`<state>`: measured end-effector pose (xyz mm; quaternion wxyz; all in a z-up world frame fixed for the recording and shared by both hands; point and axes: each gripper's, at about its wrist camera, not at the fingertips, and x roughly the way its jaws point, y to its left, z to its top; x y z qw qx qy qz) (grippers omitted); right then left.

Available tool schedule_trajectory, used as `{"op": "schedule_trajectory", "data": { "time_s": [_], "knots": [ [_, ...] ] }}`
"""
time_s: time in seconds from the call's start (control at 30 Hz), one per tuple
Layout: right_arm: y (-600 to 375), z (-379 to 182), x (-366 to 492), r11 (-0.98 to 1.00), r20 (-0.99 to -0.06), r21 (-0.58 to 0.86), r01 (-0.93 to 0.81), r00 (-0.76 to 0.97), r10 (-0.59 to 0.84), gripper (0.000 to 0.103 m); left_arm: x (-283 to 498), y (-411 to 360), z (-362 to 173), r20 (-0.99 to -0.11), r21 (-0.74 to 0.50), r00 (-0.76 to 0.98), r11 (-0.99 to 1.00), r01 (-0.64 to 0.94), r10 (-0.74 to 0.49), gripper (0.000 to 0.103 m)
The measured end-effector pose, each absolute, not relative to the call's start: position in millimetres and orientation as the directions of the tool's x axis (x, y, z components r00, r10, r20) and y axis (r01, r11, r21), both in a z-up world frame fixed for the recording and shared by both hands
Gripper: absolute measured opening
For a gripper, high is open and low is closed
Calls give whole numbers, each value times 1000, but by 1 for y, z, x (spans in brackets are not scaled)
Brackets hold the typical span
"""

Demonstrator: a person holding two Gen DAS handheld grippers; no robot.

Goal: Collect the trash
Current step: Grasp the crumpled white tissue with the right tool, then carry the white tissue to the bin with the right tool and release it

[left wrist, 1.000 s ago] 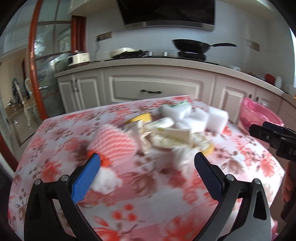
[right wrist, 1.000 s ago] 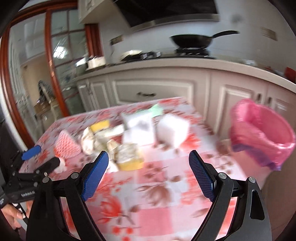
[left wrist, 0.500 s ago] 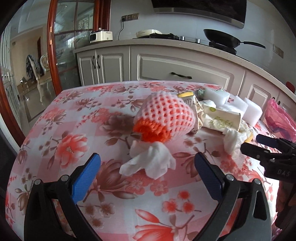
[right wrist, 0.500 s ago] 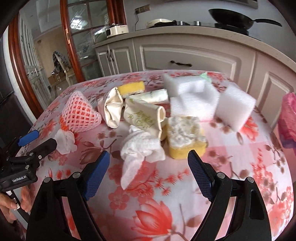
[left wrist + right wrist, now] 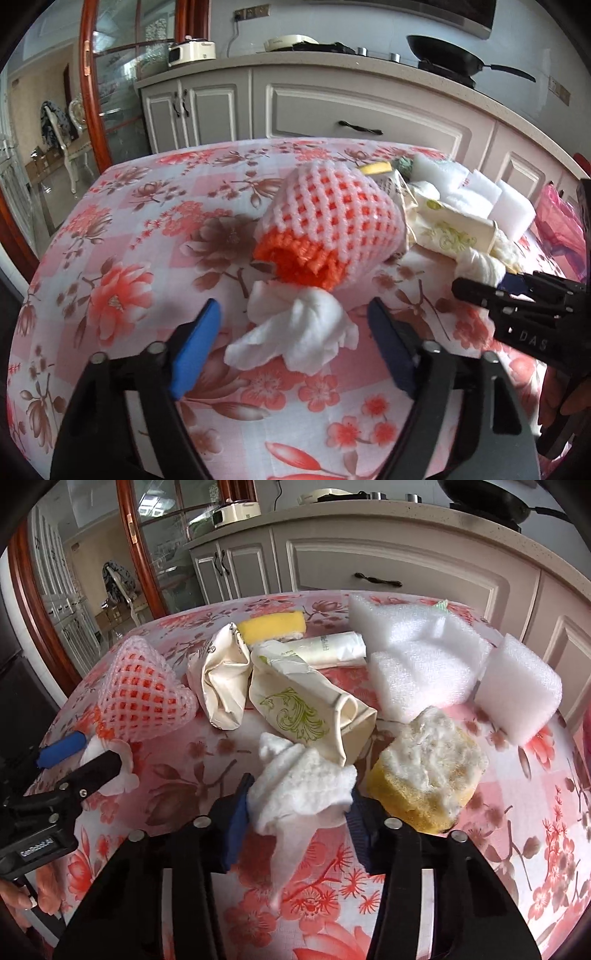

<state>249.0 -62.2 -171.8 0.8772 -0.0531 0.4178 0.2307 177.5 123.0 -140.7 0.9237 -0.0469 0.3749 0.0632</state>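
Note:
Trash lies on a floral tablecloth (image 5: 122,236). My left gripper (image 5: 295,328) is open, its blue pads on either side of a crumpled white tissue (image 5: 299,332) in front of a pink and orange foam fruit net (image 5: 332,221). My right gripper (image 5: 299,805) has its pads against both sides of a second crumpled white tissue (image 5: 299,786). Beside that tissue lie a worn yellow sponge (image 5: 428,771), crushed paper cups (image 5: 299,705) and white foam blocks (image 5: 417,657).
A pink-lined bin (image 5: 554,229) stands off the table's right edge. Kitchen cabinets (image 5: 332,107) with a frying pan (image 5: 447,59) on the hob run behind. A yellow sponge (image 5: 273,626) and a rolled wrapper (image 5: 328,648) lie further back.
Both grippers moved in close to the table. The left jaws narrowed around the near tissue. The right jaws closed onto the second tissue.

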Motion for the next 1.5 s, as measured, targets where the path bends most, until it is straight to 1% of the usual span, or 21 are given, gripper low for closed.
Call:
{"op": "schedule_trajectory", "data": {
  "time_s": [0.03, 0.07, 0.1, 0.13, 0.2, 0.23, 0.27, 0.3, 0.57, 0.9, 1.2, 1.37, 1.5],
  "knots": [
    [-64, -171, 248, 886, -757, 106, -451, 542, 366, 39, 178, 123, -141, -700, -41, 710, 989, -145, 75, 65],
    [-66, -171, 247, 886, -756, 111, -451, 540, 370, 37, 178, 122, -142, -701, -44, 710, 990, -136, 66, 54],
    [-67, -170, 245, 885, -755, 114, -452, 540, 373, 36, 178, 120, -142, -705, -48, 707, 991, -123, 53, 47],
    [-68, -169, 243, 883, -754, 116, -455, 539, 376, 35, 178, 120, -144, -708, -51, 705, 992, -116, 46, 44],
    [-70, -167, 239, 881, -748, 116, -458, 544, 381, 34, 177, 117, -144, -708, -52, 705, 993, -101, 34, 34],
    [-71, -167, 236, 881, -746, 116, -459, 545, 383, 34, 176, 116, -145, -705, -48, 708, 994, -99, 36, 32],
    [-72, -166, 235, 879, -744, 121, -461, 545, 388, 34, 174, 114, -144, -699, -38, 714, 995, -96, 42, 27],
    [-73, -165, 232, 878, -741, 126, -462, 545, 393, 33, 173, 113, -143, -695, -32, 717, 995, -93, 45, 26],
    [-86, -153, 210, 870, -709, 139, -473, 566, 421, 33, 148, 80, -137, -664, 2, 748, 1000, -16, 13, 24],
    [-133, -137, 190, 898, -666, 156, -411, 627, 403, 33, 129, 28, -121, -607, 21, 792, 995, 101, -68, 24],
    [-191, -121, 181, 939, -623, 162, -302, 706, 335, 33, 126, -15, -106, -566, 43, 811, 977, 209, -149, 24],
    [-232, -111, 181, 961, -595, 179, -212, 755, 277, 33, 136, -47, -97, -547, 71, 812, 955, 288, -205, 24],
    [-259, -102, 184, 973, -576, 170, -154, 786, 225, 33, 147, -74, -90, -538, 66, 802, 935, 347, -260, 24]
  ]
}}
